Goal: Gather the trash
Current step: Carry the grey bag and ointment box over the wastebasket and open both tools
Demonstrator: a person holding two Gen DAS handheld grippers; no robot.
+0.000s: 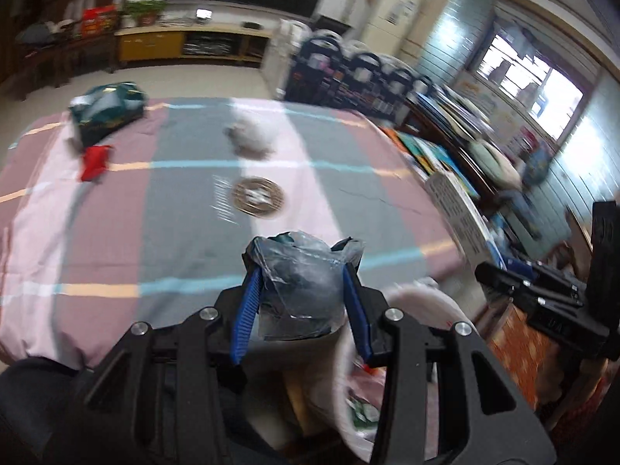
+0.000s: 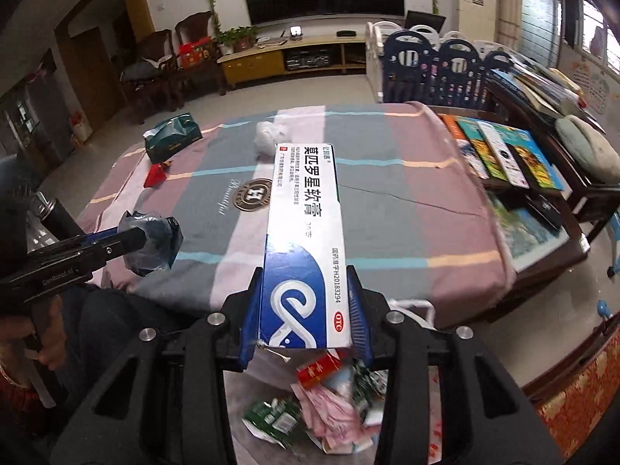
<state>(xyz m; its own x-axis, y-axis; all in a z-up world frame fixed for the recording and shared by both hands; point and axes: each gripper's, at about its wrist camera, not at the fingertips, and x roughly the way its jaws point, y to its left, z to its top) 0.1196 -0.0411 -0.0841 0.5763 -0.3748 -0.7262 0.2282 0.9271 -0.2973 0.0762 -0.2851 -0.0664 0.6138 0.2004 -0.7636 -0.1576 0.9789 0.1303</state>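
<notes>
Tongs in both hands are loaded: the right gripper pinches a long white-and-blue ointment carton by its near end, blue pads pressed on its two narrow sides, and the left gripper clamps a crumpled grey plastic bag between its pads. The carton's long axis runs straight ahead along the fingers, its far end pointing out over the striped cloth-covered table, printed face up. Directly under the right gripper, off the table's near edge, sits an open trash bag already holding wrappers and a red packet. Judged from this, the step in hand is the drop; to do it well, tip the carton nose-down over the opening before spreading the jaws, since its length could catch the rim or bridge it. Further out on the table lie a wad of white tissue near the far edge, a red wrapper and a dark green tissue pack at the far left corner, still to collect.
</notes>
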